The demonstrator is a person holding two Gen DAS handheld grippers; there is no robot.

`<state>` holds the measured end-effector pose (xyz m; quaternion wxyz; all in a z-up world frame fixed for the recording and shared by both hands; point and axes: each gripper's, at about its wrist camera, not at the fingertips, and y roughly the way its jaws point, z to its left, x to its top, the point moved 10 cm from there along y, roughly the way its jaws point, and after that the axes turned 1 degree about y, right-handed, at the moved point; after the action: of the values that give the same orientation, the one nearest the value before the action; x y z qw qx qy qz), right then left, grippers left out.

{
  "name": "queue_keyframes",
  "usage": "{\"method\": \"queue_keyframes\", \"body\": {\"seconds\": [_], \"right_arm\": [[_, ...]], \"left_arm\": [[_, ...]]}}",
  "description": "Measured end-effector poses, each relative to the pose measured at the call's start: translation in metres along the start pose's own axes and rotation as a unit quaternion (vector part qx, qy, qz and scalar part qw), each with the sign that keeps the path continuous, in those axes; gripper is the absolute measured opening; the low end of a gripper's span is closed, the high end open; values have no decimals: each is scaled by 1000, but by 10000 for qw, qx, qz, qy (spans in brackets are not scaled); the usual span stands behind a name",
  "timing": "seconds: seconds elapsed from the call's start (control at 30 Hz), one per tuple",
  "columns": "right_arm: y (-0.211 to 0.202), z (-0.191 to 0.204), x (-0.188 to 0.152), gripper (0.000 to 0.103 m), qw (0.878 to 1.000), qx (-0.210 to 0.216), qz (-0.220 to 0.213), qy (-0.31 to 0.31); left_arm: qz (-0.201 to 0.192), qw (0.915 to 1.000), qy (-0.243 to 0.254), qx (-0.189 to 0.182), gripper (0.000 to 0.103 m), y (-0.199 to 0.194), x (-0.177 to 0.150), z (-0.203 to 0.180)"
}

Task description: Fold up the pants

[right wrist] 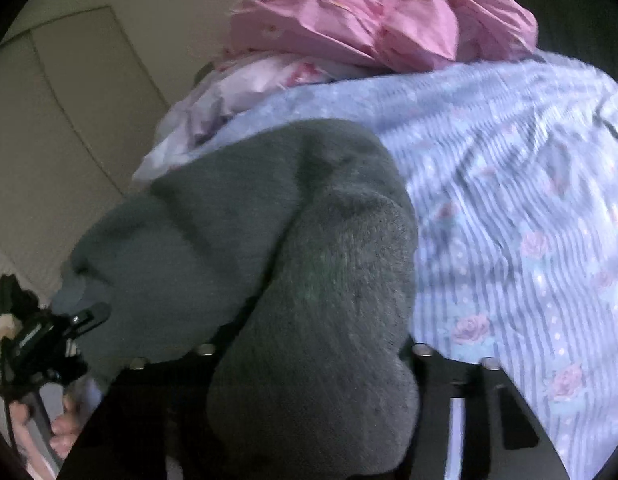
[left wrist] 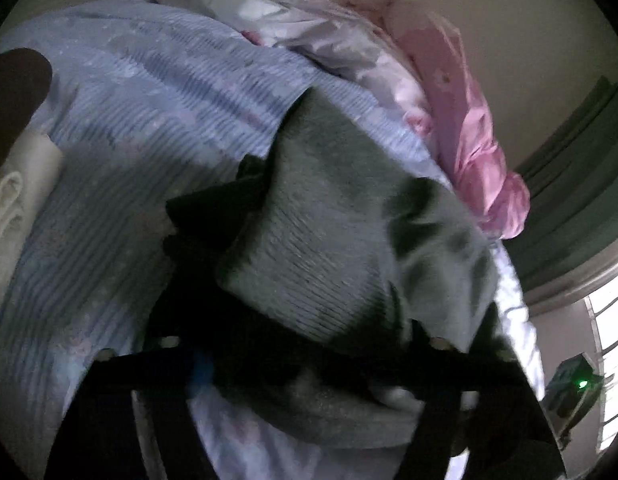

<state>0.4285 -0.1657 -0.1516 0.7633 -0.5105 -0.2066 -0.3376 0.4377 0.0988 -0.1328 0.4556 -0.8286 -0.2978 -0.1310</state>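
Grey, thick ribbed-knit pants [left wrist: 341,232] fill the left wrist view, bunched over the blue striped floral bedsheet [left wrist: 129,128] and draped into the left gripper [left wrist: 309,364], which looks clamped on a soft, limp fold (the fingertips themselves are buried). In the right wrist view the same fabric [right wrist: 309,300] swallows the right gripper [right wrist: 313,356], apparently pinched shut on it; the cloth seems light and floppy, best held at hem or waistband edges.

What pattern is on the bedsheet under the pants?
Pale blue stripes with pink roses on the bedsheet; clearest in the right wrist view.
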Motion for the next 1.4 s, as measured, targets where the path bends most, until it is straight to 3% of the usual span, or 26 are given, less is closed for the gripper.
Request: {"method": "queue_keyframes", "body": {"seconds": [0.03,0.13,0.27,0.37,0.43,0.57,0.63,0.8,1.0,1.1,1.27,1.4], "right_arm": [[-3,4,1,46,10000,-15,-1,-61],[-16,12,6,41,9999,10,-74,-95],[-42,23,16,40,9993,114,-361,-81],[-45,26,18,40,9995,54,-285,-99],[-37,23,16,42,9999,-44,-129,-100],[-25,9,8,48,9993,-246,253,89],[-26,9,7,51,9992,-275,275,48],[-24,10,4,51,9987,-392,337,-45],[-20,11,2,51,9975,-573,348,-220],[-17,9,2,52,9973,-600,374,-193],[-6,2,2,57,9978,-534,381,-129],[10,-8,0,69,9985,-263,435,219]], "left_arm": [[-6,10000,-26,-95,52,-5,1,-1],[-72,9993,117,-354,42,-20,0,-15],[-99,9975,317,-617,40,-34,1,-29],[64,9988,330,-344,53,-28,0,-21],[270,9992,310,-21,77,-19,-5,-12],[604,9967,341,415,82,-19,-12,-3],[847,9949,95,547,93,-24,-19,0],[1414,9875,-536,454,98,-11,-44,18],[1080,9878,-1045,-397,101,7,-44,15],[837,9855,-1338,-625,103,23,-47,19],[405,9905,-1231,-464,103,30,-34,17],[90,9944,-1033,-179,101,34,-32,13]]}}
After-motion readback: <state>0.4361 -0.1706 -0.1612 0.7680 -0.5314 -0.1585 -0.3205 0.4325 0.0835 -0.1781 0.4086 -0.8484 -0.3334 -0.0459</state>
